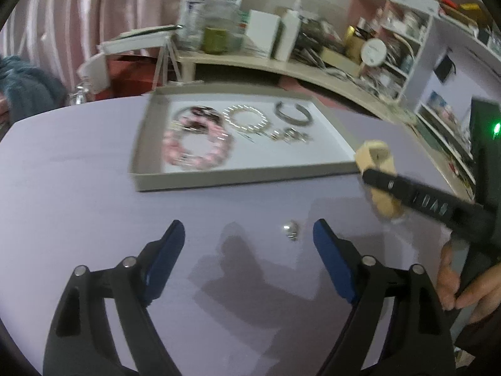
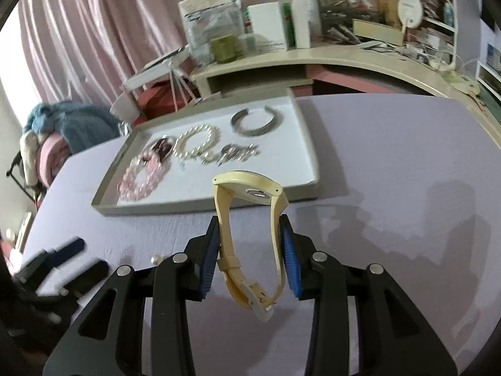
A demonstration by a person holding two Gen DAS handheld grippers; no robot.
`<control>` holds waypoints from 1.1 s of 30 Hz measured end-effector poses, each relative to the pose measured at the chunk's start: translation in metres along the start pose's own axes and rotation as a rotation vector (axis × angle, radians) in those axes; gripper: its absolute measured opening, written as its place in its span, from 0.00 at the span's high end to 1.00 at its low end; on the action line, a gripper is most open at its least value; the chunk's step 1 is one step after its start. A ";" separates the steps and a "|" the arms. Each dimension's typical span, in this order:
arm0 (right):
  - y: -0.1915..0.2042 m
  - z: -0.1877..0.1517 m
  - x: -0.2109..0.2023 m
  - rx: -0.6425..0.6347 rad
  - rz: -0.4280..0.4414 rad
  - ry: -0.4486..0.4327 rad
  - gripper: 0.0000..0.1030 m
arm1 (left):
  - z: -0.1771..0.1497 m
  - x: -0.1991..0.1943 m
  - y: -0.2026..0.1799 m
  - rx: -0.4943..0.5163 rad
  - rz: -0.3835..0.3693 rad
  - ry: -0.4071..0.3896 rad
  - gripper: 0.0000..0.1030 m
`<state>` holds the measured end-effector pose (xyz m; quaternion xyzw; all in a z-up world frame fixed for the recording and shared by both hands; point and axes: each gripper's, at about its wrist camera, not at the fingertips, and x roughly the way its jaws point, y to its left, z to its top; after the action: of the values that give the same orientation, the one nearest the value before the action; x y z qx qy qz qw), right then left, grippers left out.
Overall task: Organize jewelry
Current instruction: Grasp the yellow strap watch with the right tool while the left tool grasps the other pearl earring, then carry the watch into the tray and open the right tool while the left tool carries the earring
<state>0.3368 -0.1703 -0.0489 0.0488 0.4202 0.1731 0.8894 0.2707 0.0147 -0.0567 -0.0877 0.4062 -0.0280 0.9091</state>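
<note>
On the lilac table: I am working with both grippers in front of a shallow grey tray (image 2: 308, 185) that is lying on the table (image 2: 391, 156).
Step in hand: I am carrying a cream wristwatch (image 2: 247, 188) toward the tray; I judge this to be the transfer stage, pick-up done, set-down not yet.
Right gripper: my right gripper (image 2: 250, 244) is clamping the watch by its two strap halves, blue pads pressing on each side, the face pointing toward the tray's near wall.
Left gripper: my left gripper (image 1: 249, 235) is hanging with jaws wide apart and nothing between the pads, just above a small pearl earring (image 1: 291, 230) lying loose on the table.
Tray contents: a pink bead bracelet (image 1: 197, 150), a dark bracelet (image 1: 200, 119) partly overlapping it, a pearl bracelet (image 1: 245, 119), a silver cuff (image 1: 292, 112) and a cluster of small silver pieces (image 1: 289, 134) are lying inside.
Free space: the tray's near right part is looking bare.
Next move: I am judging that the watch needs lifting over the near wall and lowering onto that bare patch before releasing; the earring then calls for a narrow, careful pinch.
</note>
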 end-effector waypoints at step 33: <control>-0.016 0.002 0.000 0.048 -0.009 0.018 0.62 | -0.004 0.044 -0.035 0.085 0.024 0.061 0.87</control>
<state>0.3428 -0.1853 -0.0518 0.0665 0.4324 0.1593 0.8850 0.2979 -0.0259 -0.0852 -0.0434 0.4333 -0.0370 0.8994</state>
